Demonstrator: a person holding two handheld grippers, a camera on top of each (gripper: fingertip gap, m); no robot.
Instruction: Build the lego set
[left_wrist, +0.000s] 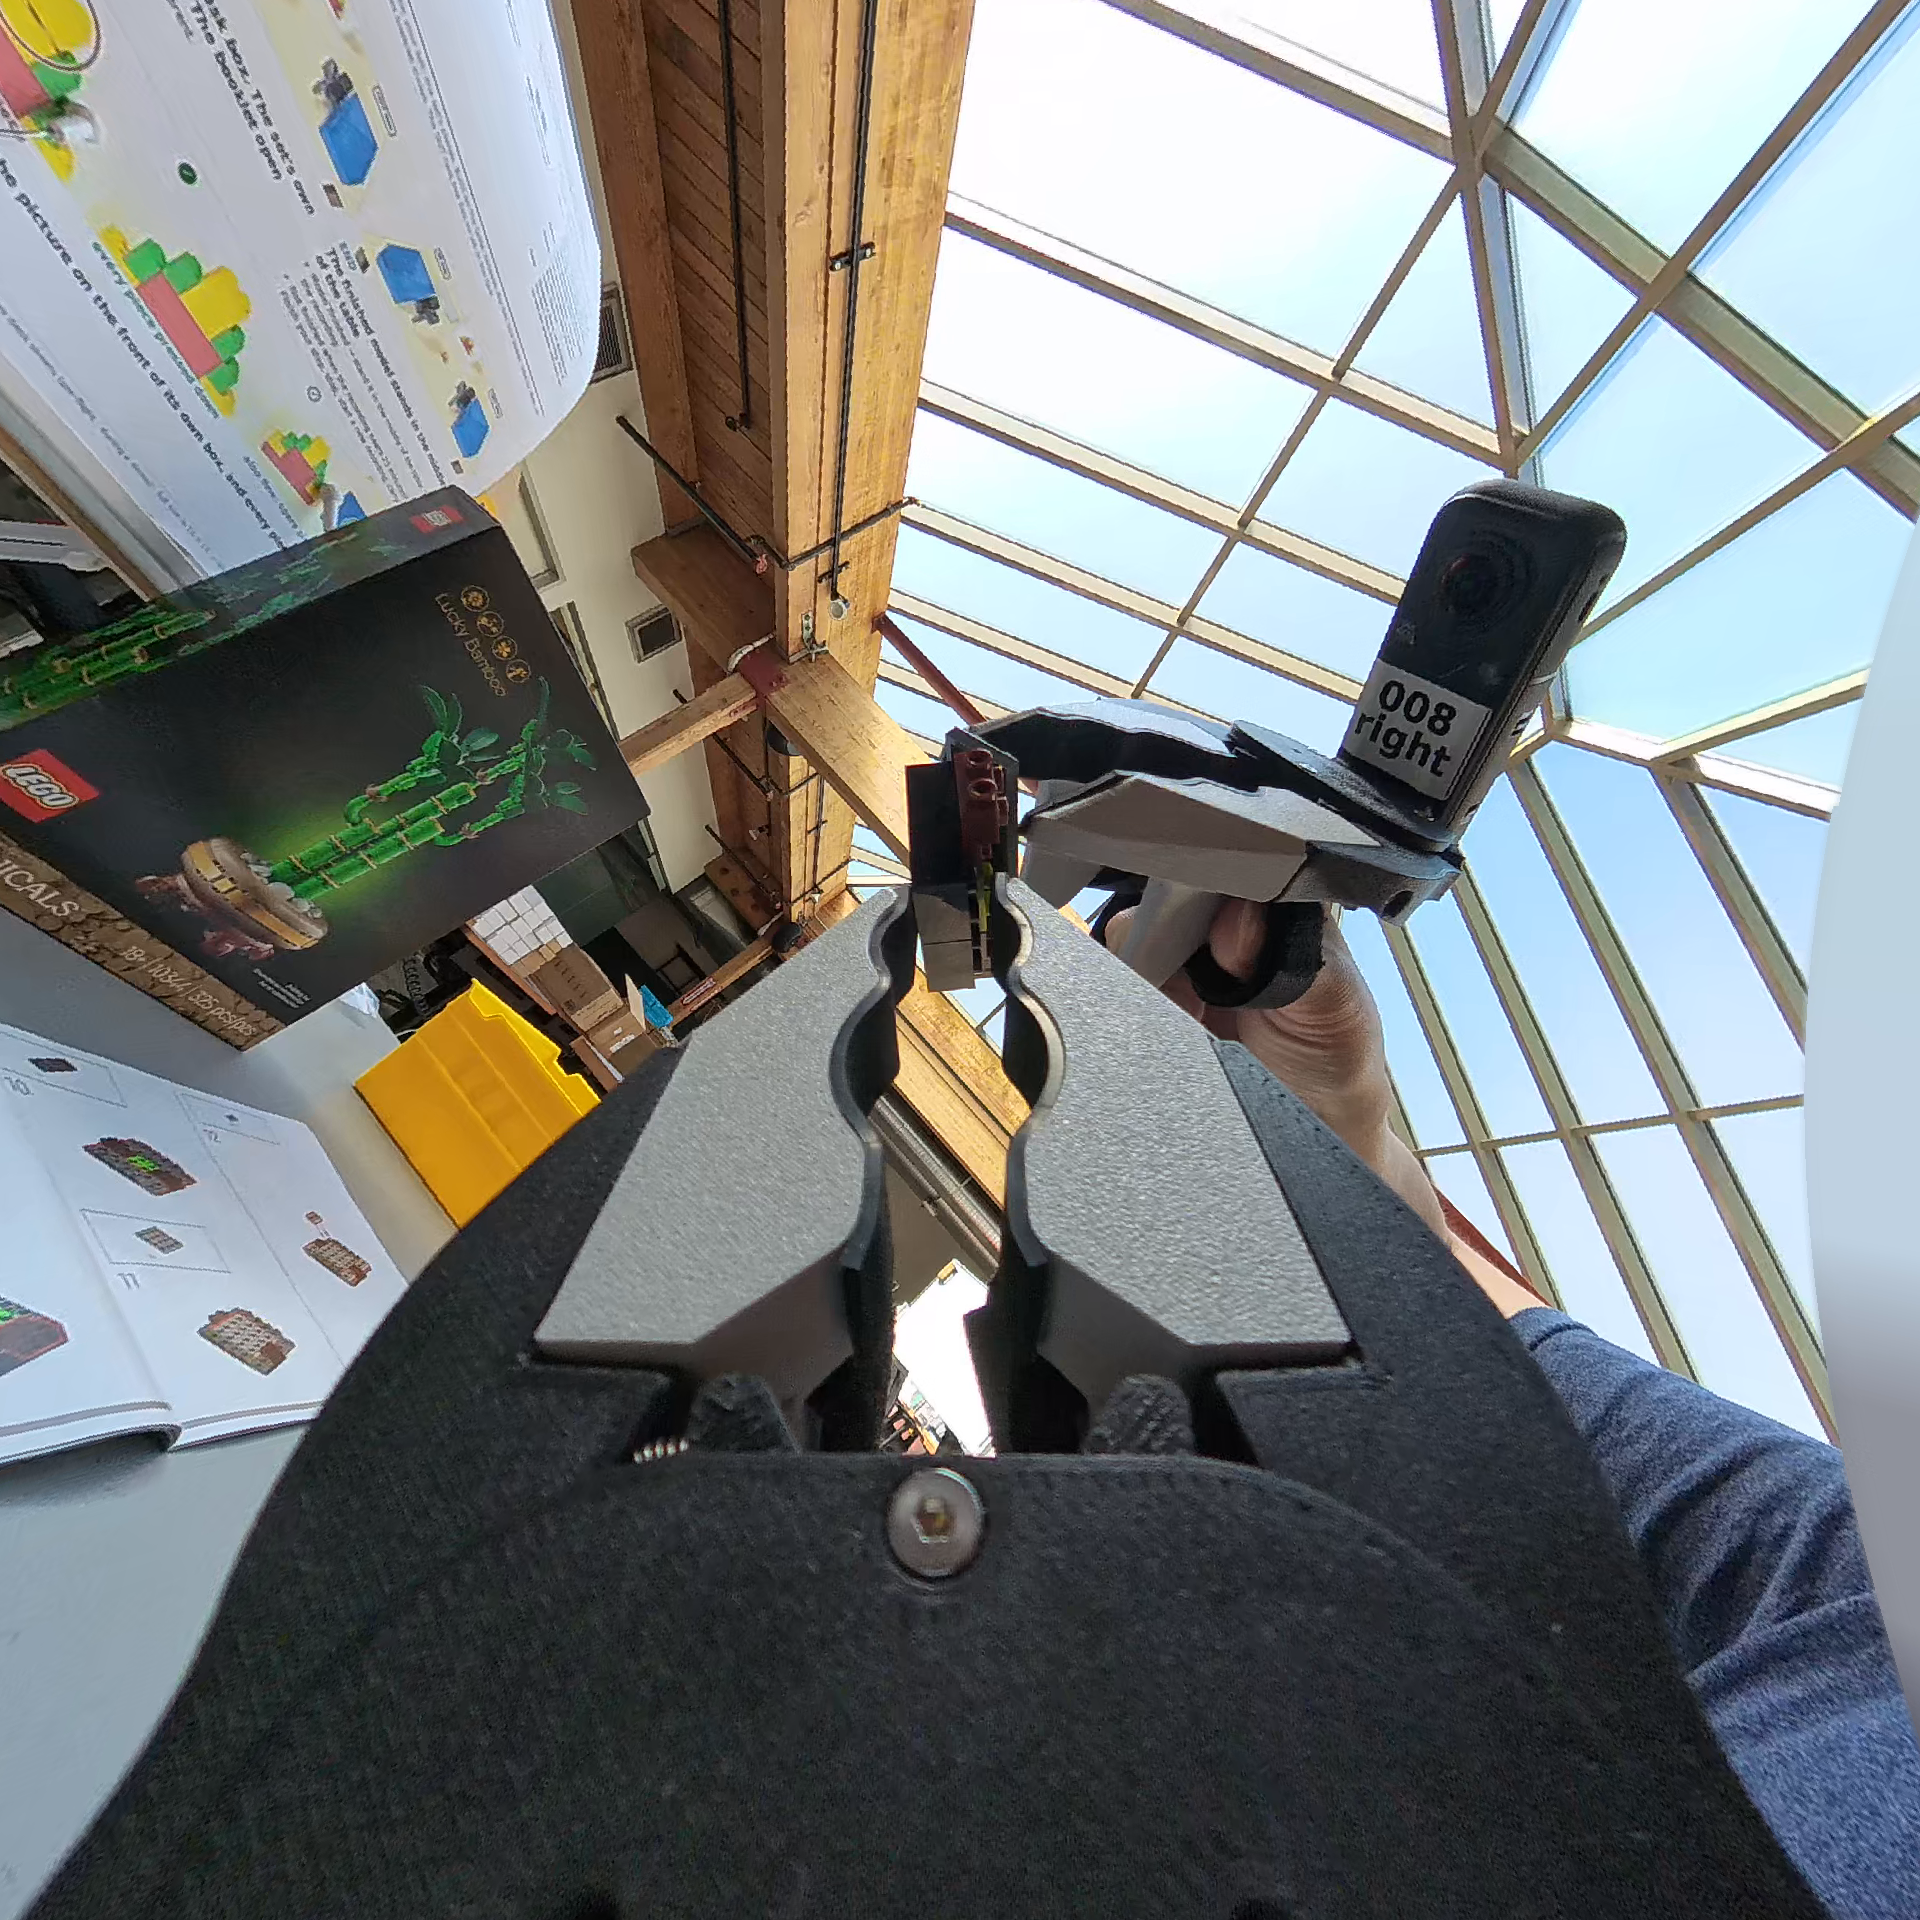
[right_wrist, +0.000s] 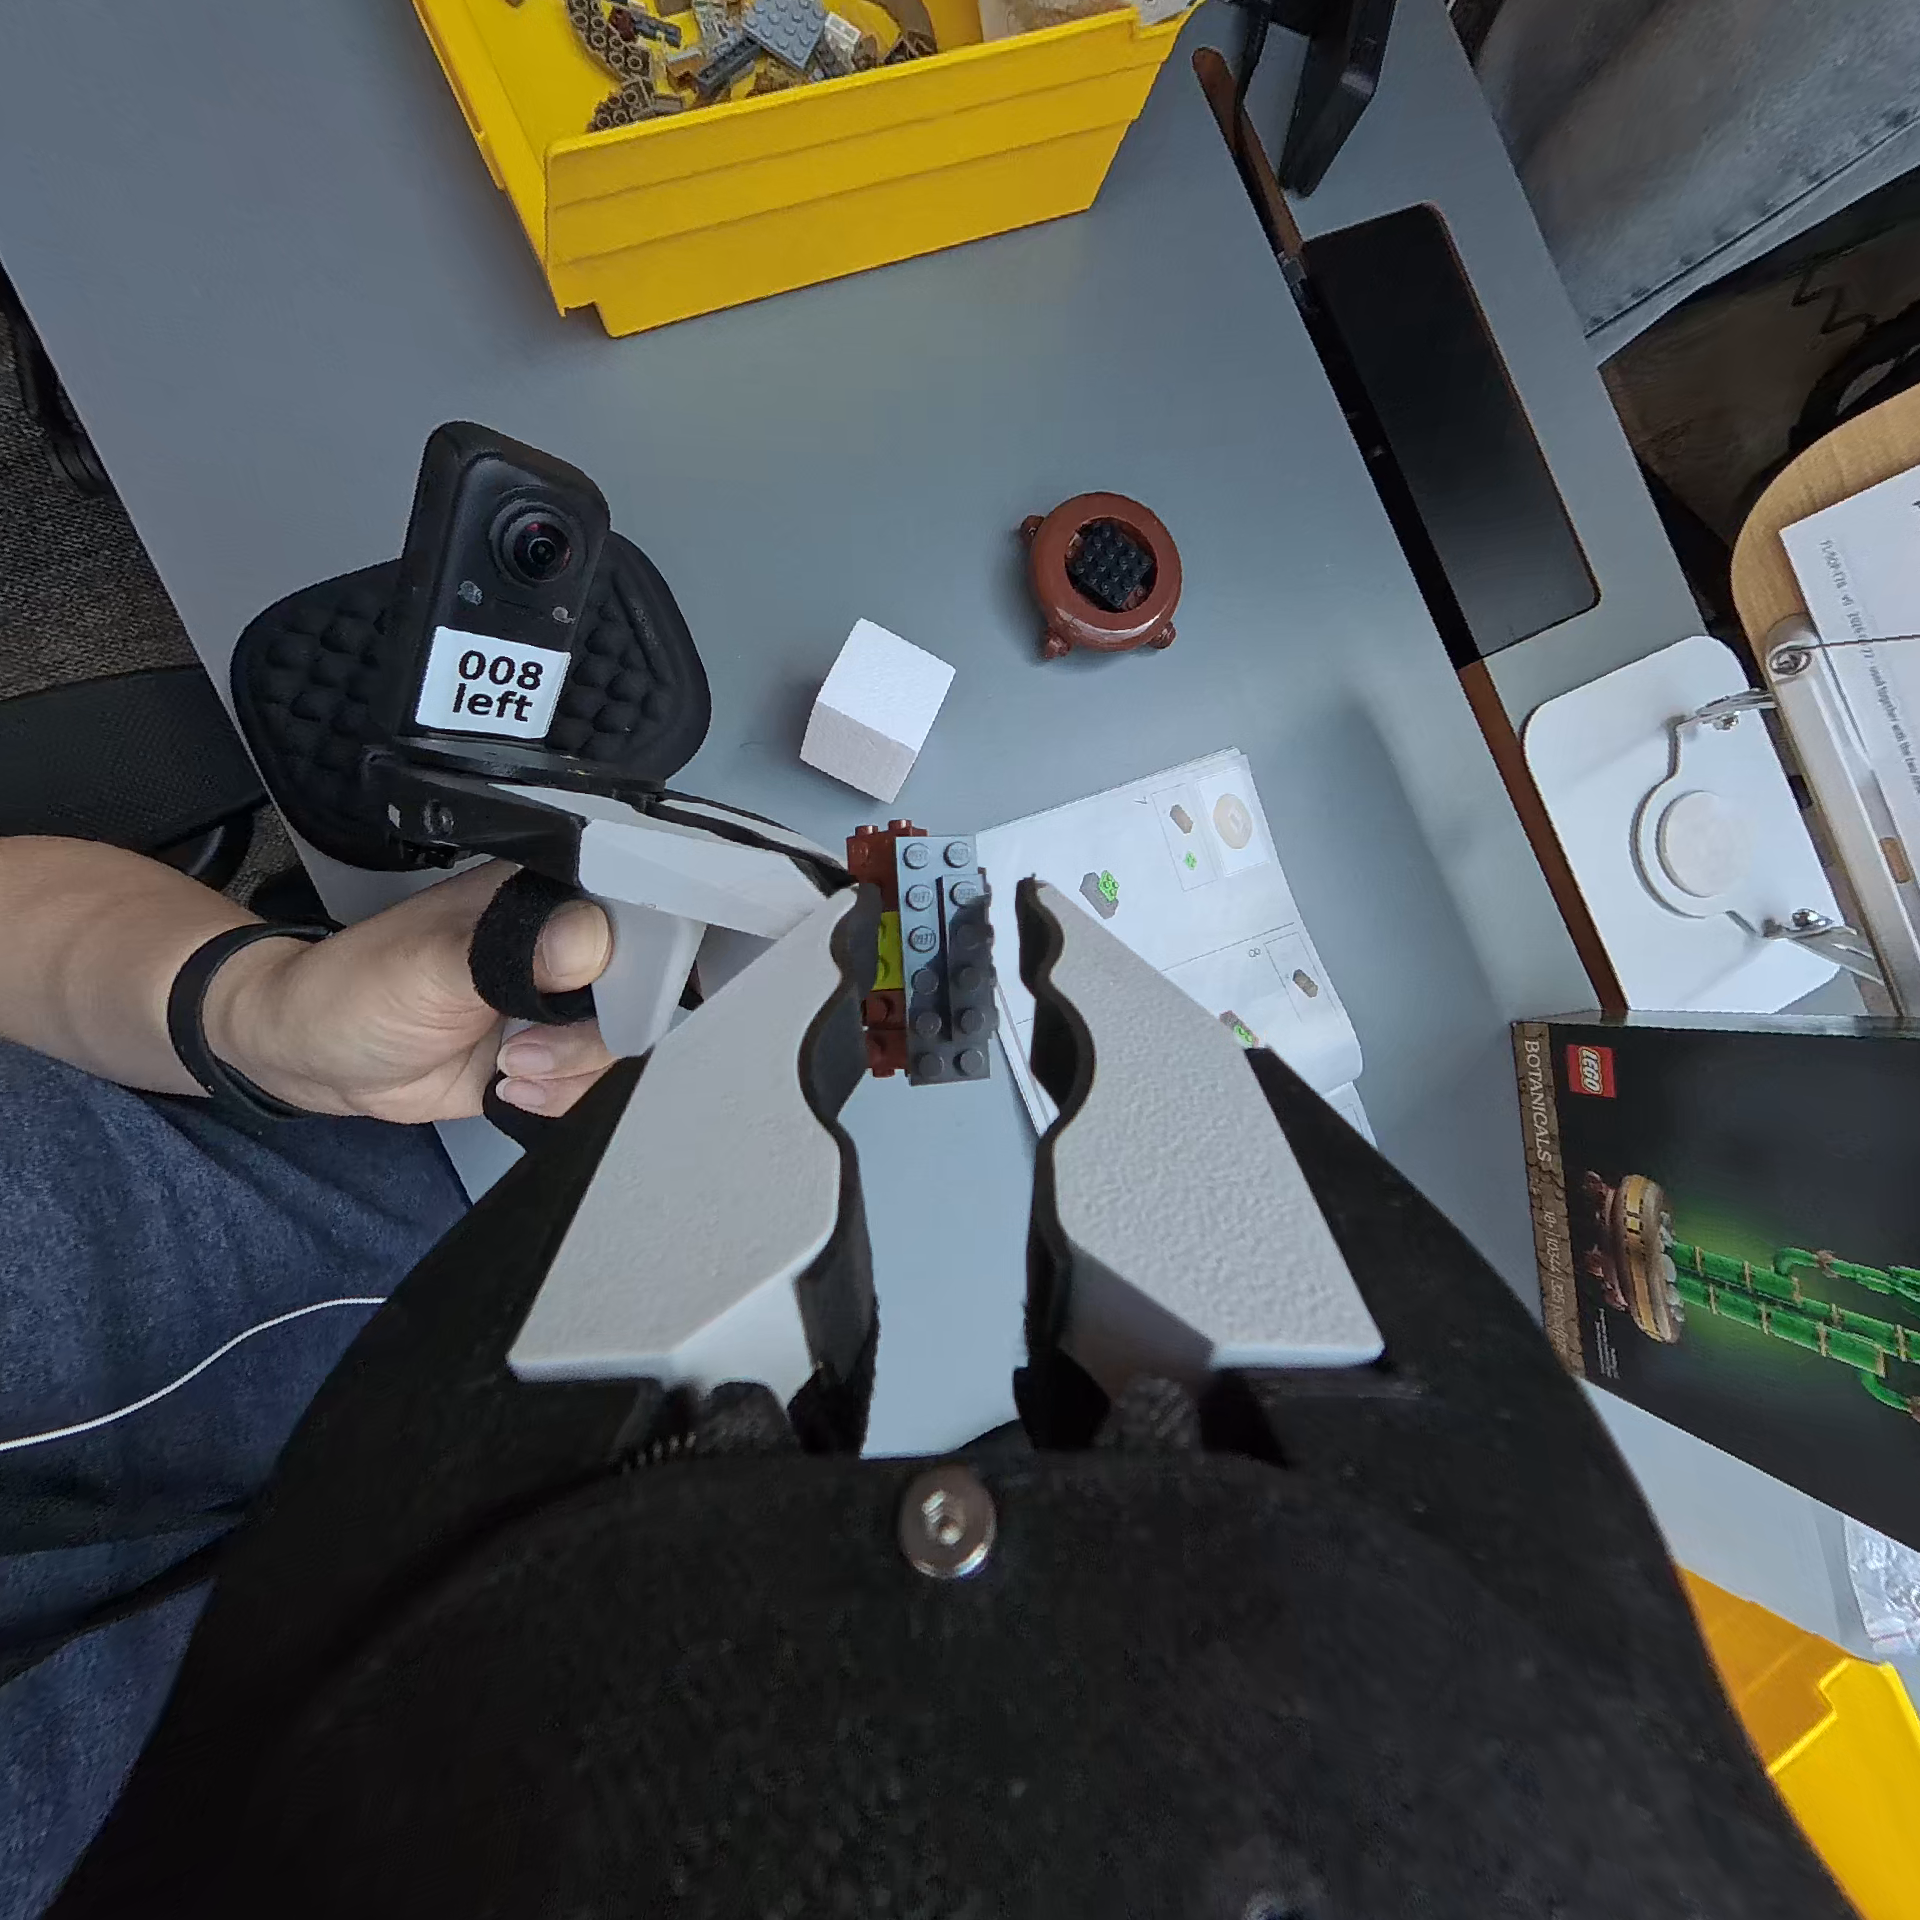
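A small lego assembly (right_wrist: 940, 977) of grey plates on brown bricks, with a lime piece inside, is held in the air above the grey table (right_wrist: 727, 520). My left gripper (left_wrist: 954, 909) points upward and is shut on the lower end of the assembly (left_wrist: 951, 831). It enters the right wrist view from the left (right_wrist: 847, 883). My right gripper (right_wrist: 943, 896) looks down with its jaws open around the assembly. Its left finger touches the assembly and its right finger stands a little apart. In the left wrist view the right gripper (left_wrist: 987, 784) straddles the assembly's top.
A brown round pot base (right_wrist: 1101, 571) with a black plate inside and a white foam cube (right_wrist: 878, 707) sit on the table. A yellow bin (right_wrist: 831, 208) of loose pieces stands at the far edge. An open instruction booklet (right_wrist: 1174, 883) and the set's box (right_wrist: 1714, 1195) lie to the right. Left and right tips are no more than a few centimetres apart.
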